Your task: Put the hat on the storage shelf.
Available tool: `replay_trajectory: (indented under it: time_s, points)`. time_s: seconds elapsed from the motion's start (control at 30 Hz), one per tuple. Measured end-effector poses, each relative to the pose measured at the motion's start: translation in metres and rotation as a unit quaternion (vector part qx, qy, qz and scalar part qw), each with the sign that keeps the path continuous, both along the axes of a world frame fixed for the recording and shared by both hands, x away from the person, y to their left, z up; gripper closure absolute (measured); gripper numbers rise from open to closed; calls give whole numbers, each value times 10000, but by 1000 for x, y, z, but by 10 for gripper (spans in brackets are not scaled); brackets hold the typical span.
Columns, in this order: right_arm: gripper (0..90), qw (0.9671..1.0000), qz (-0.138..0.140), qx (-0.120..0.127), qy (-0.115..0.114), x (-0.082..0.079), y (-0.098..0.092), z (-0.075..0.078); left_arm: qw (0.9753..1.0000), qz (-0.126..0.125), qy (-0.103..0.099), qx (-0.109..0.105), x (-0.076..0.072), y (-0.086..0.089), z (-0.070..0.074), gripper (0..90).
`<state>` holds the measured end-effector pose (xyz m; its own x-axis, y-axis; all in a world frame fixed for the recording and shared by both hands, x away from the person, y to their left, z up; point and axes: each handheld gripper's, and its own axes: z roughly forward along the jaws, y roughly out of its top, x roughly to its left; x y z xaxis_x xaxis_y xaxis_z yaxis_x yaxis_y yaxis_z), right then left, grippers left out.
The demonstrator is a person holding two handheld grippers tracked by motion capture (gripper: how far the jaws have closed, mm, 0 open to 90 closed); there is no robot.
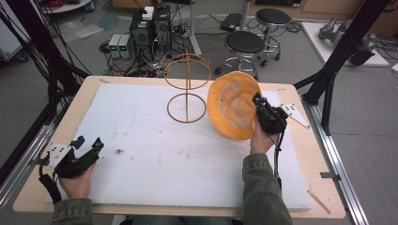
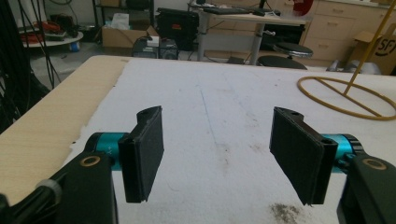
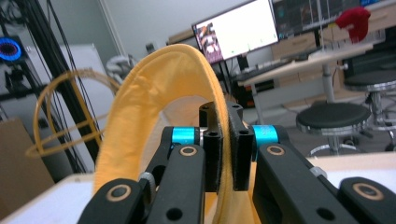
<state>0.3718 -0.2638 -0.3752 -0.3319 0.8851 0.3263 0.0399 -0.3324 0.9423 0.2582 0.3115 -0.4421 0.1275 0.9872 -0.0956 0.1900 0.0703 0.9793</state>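
Workshop floor beyond the far edge: two black round stools point(image 1: 245, 43), computer towers point(image 1: 151, 26) amid tangled cables, black frame struts at both sides.

Worktop point(image 1: 56, 136): pale wood, nearly covered by a white sheet point(image 1: 155, 154) with faint marks and a small dark speck patch toward the near left.

Item 1: yellow hat point(image 1: 233, 105). Soft brimmed fabric hat, held up off the sheet and tilted so its inner side faces the high camera. Placed over the far right part of the worktop, just right of the wire stand. In the right gripper view its brim point(image 3: 154, 93) arches up and over from the left and drops between the jaws.

Item 2: wire hat stand point(image 1: 187, 86). Thin tan metal, round base ring resting on the sheet near the far edge at centre, upright rod, rounded cage on top. Near the hat; contact between them not discernible. Base ring also seen at upper right in the left gripper view point(image 2: 345, 95).

Item 3: right gripper point(image 1: 259, 104). Held in the right hand point(image 1: 261, 140), green sleeve below. Jaws closed together, clamped on the hat's brim at its right side; fabric pinched between the two black pads point(image 3: 212, 154).

Item 4: left gripper point(image 1: 88, 143). Held in the left hand at the near left corner, low over the sheet. Jaws wide apart, holding nothing; pads point(image 2: 147, 151) well separated with bare sheet between.
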Motion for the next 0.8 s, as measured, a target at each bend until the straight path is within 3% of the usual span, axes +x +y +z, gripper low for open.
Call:
replay_trajectory:
  time_s: [0.17, 0.27, 0.43, 0.67, 0.8]
  points:
    - [865, 9999, 48, 61, -119, 6, -8, 6, 10000, 21, -49, -38, -7, 4, 0, 352]
    - [864, 9997, -50, -83, -239, 11, -7, 15, 9998, 25, -65, -184, -8, 5, 0, 353]
    - [864, 9992, -155, -205, -306, 22, -6, 32, 9997, -29, -116, -190, -4, 2, 0, 354]
    - [864, 9985, -389, -252, -307, 47, 1, 53, 9995, -175, -131, -213, 3, -4, -1, 353]
    - [864, 9979, -431, -450, -186, 61, 6, 62, 9994, -193, -138, -244, 7, -6, -2, 353]
